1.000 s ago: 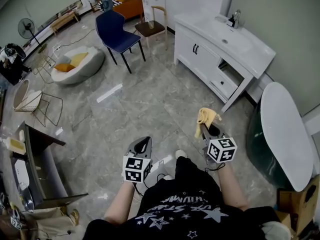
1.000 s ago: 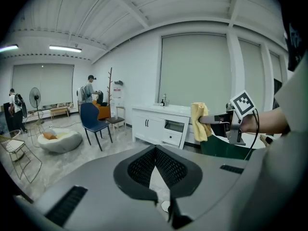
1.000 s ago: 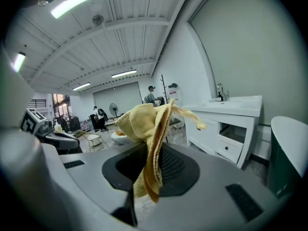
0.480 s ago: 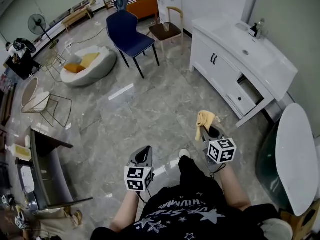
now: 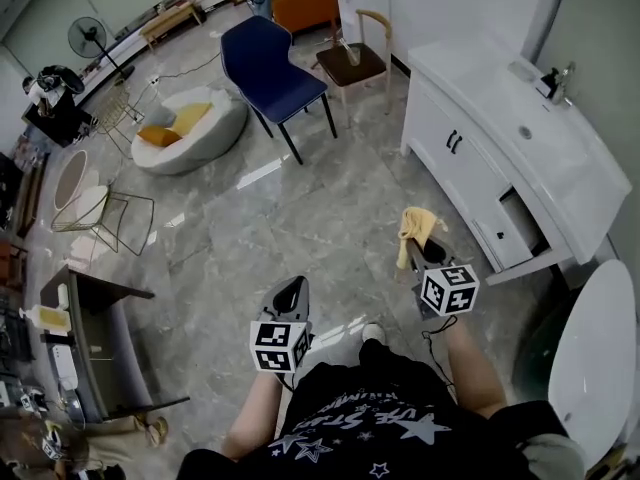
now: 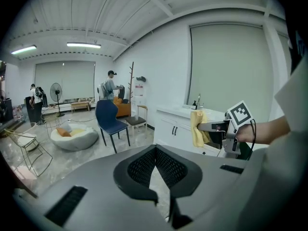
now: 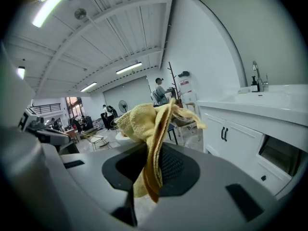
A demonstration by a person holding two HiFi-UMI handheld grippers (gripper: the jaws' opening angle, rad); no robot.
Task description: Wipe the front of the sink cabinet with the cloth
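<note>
The white sink cabinet (image 5: 470,158) stands against the wall at the upper right, with two black door handles and one drawer (image 5: 520,230) pulled out; it also shows in the right gripper view (image 7: 236,138). My right gripper (image 5: 420,246) is shut on a yellow cloth (image 5: 416,228), held in the air a short way left of the cabinet front. The cloth (image 7: 154,134) bunches up between its jaws. My left gripper (image 5: 291,293) hangs lower left, shut with nothing in it, and its camera sees the cloth (image 6: 197,128).
A blue chair (image 5: 270,63) and a wooden chair (image 5: 355,58) stand on the grey marble floor left of the cabinet. A white bathtub (image 5: 595,368) sits at the lower right, a round floor cushion (image 5: 190,128) and wire chairs at the left. People stand far back (image 6: 111,85).
The view has shifted toward the cabinet, which now sits closer and lower in frame. Both grippers keep their pose, the right one still holding the cloth.
</note>
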